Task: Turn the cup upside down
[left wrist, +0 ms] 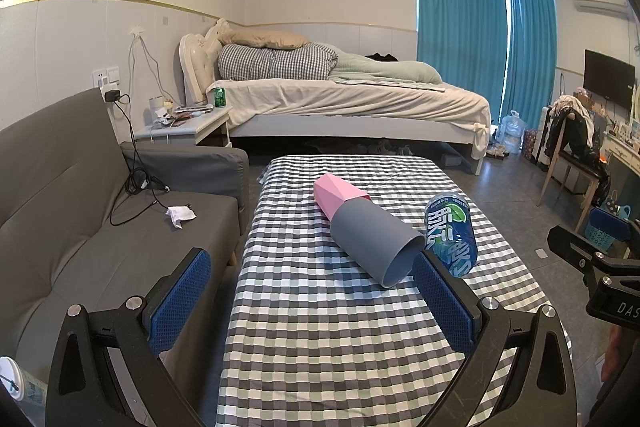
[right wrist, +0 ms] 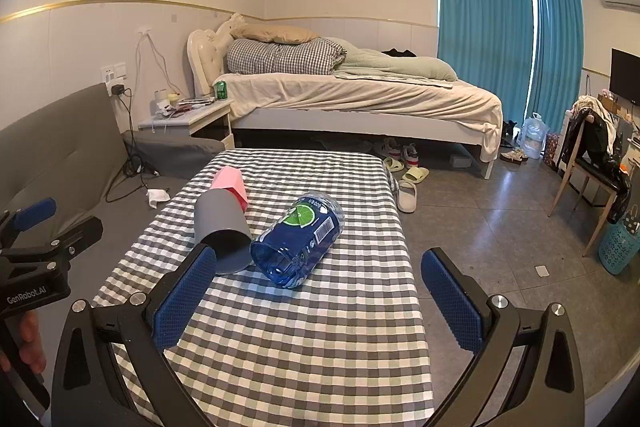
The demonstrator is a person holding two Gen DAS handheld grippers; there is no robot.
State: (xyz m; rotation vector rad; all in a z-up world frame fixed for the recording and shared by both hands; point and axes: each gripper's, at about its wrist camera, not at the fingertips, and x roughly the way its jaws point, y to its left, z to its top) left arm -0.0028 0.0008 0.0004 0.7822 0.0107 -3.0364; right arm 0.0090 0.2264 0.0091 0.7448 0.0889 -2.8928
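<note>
Grey-and-pink cup lies on its side on the checked table, apparently touching the blue bottle; both grippers gape empty, best gripping its grey body clear of the bottle

The cup lies on its side at mid-frame on the table in the left wrist view, its open mouth toward the camera, with the bottle also lying down just beside it on the right. At lower frame the left gripper stands with fingers wide apart, its right finger's tip near the cup's mouth. The sofa fills the left, the bed spans the upper middle behind the table, and the chair stands at far right.
</note>
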